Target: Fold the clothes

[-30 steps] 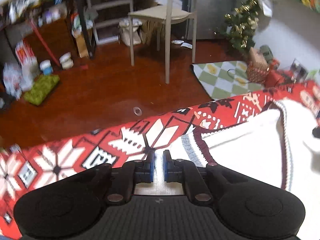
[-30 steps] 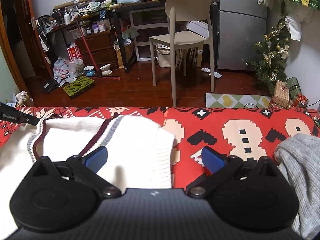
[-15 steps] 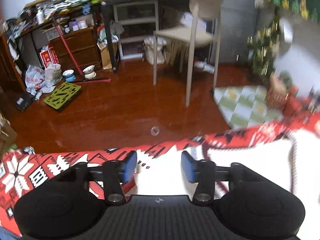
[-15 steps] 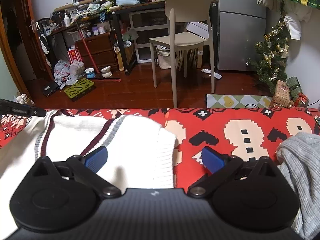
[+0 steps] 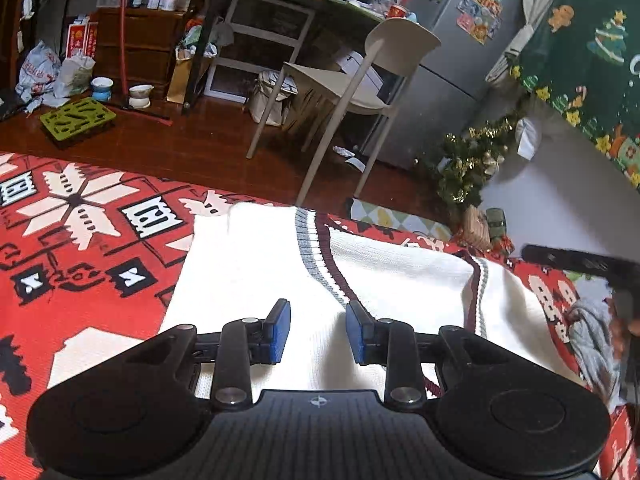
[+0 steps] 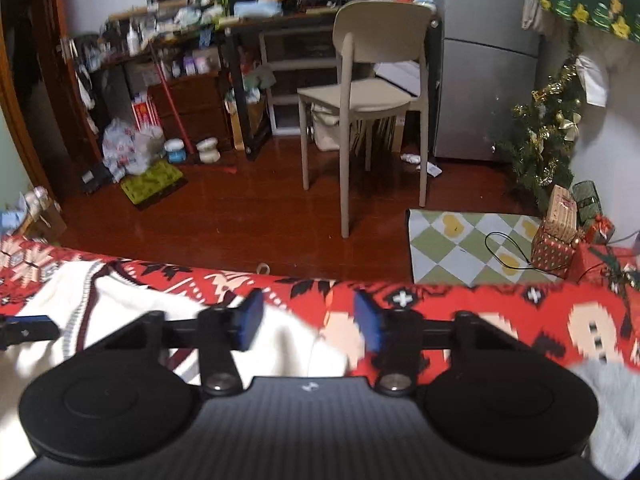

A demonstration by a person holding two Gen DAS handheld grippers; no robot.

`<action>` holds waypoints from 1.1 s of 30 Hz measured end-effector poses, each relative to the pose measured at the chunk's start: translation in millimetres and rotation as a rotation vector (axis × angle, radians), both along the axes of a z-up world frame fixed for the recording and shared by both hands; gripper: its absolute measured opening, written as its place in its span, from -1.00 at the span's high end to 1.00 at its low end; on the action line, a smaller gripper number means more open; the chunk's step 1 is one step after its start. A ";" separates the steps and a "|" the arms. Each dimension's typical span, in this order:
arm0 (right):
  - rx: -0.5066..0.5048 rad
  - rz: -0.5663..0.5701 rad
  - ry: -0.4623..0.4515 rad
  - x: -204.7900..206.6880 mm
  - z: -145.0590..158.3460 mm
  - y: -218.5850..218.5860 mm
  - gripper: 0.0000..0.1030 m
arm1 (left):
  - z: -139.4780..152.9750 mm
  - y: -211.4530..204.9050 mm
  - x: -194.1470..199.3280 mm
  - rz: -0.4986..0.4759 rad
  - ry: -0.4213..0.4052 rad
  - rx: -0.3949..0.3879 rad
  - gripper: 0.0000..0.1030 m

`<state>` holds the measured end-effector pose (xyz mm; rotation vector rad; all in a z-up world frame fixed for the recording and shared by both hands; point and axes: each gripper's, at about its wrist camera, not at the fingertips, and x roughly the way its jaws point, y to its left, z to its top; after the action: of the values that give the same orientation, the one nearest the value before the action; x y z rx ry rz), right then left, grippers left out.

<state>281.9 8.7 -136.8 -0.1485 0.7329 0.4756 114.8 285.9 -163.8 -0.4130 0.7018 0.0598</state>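
Note:
A white knit sweater [image 5: 400,280] with grey and maroon trim lies flat on the red patterned blanket [image 5: 80,220]. My left gripper [image 5: 318,332] hovers over its near part. Its jaws are closing with only flat knit beneath them and nothing pinched. In the right wrist view the sweater [image 6: 132,312] fills the lower left. My right gripper [image 6: 309,326] hangs over the sweater's right edge, jaws closing, pads [image 6: 250,326] clear of the cloth. The right gripper's dark body [image 5: 580,260] shows at the left view's right edge. The left gripper's blue tip [image 6: 28,326] shows at the far left.
A grey garment [image 6: 612,400] lies bunched on the blanket at the right. Beyond the blanket's far edge are a dark wood floor, a beige chair [image 6: 360,92], a checkered mat [image 6: 460,248], wrapped gifts [image 6: 560,232], a small Christmas tree [image 6: 548,140] and a cluttered desk.
My left gripper, shut on the sweater's edge before, has let it go, rolled and shifted sideways over the sweater. My right gripper's wide jaws have narrowed and it has risen toward the blanket's far edge.

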 end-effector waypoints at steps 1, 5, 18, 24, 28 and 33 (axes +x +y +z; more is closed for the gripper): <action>-0.024 0.004 0.000 5.0 -1.9 6.9 0.21 | -0.2 -2.2 1.3 -0.008 -0.001 0.019 0.42; -0.021 0.011 0.048 19.5 -17.5 24.5 0.23 | -5.1 -18.9 -6.3 -0.048 -0.038 0.152 0.42; -0.144 0.103 0.092 17.5 -35.2 55.7 0.42 | -8.9 -3.4 -10.6 -0.033 -0.060 0.040 0.43; -0.147 0.139 0.103 18.9 -36.1 54.5 0.38 | -8.6 -3.7 -9.8 -0.044 -0.054 0.050 0.43; -0.174 0.159 0.099 15.4 -39.3 58.8 0.45 | -9.6 6.7 -9.9 -0.029 -0.053 -0.024 0.43; -0.230 0.137 0.021 5.7 -39.2 73.5 0.85 | -8.1 3.6 -9.6 -0.035 -0.048 -0.012 0.43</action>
<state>287.6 82.2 -176.0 -0.4111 0.8004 0.5229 105.2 289.5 -171.8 -0.4120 0.6617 0.0124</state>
